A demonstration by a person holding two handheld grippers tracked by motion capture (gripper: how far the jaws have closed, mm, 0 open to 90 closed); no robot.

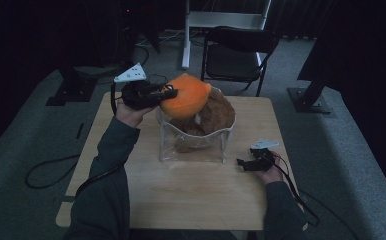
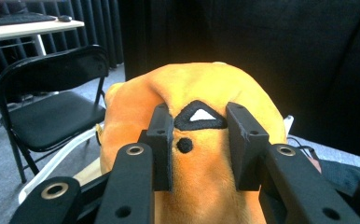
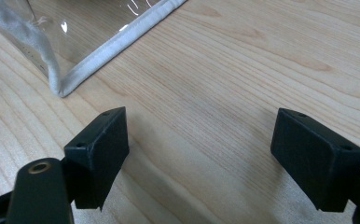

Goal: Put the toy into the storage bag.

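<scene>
An orange plush toy (image 1: 185, 95) with a black-and-white triangle mark hangs over the top of a clear bag (image 1: 196, 145) with white edging. My left gripper (image 1: 169, 93) is shut on the orange plush (image 2: 201, 154), its two black jaws pinching the fabric on either side of the triangle mark. A brown plush toy (image 1: 216, 114) sits inside the bag, below and right of the orange one. My right gripper (image 1: 241, 163) rests low over the wooden table (image 1: 191, 195), right of the bag, open with nothing between its jaws (image 3: 199, 154). The bag's corner (image 3: 59, 86) lies just ahead of it.
A black folding chair (image 1: 238, 52) stands beyond the table's far edge, with a white stand behind it. Black stand bases sit on the grey floor at far left and far right. A cable (image 1: 46, 172) loops on the floor left of the table.
</scene>
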